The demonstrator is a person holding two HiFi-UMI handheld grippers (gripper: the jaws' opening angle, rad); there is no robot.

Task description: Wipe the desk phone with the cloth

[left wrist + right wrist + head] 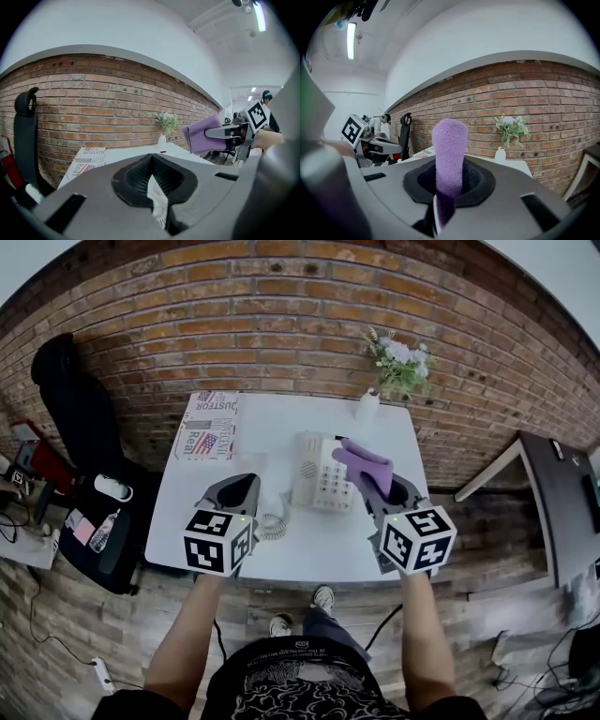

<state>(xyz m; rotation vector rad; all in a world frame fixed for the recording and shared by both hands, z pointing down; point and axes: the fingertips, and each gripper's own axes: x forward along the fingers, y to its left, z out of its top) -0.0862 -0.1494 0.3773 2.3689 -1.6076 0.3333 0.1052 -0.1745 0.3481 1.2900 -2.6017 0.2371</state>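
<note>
Right tongs [370, 486] are clamped on the purple cloth [367, 463], held over the right edge of the desk phone [317, 474]. Left tongs [249, 482] are closed, hovering left of it. The counter [309, 557] lies bare along its front edge.

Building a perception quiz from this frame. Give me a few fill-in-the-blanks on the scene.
1. The right gripper is shut on a ___ cloth.
2. The phone sits on a ___ table.
3. The vase with flowers stands at the table's far edge, by the ___ wall.

Missing words: purple; white; brick.
</note>
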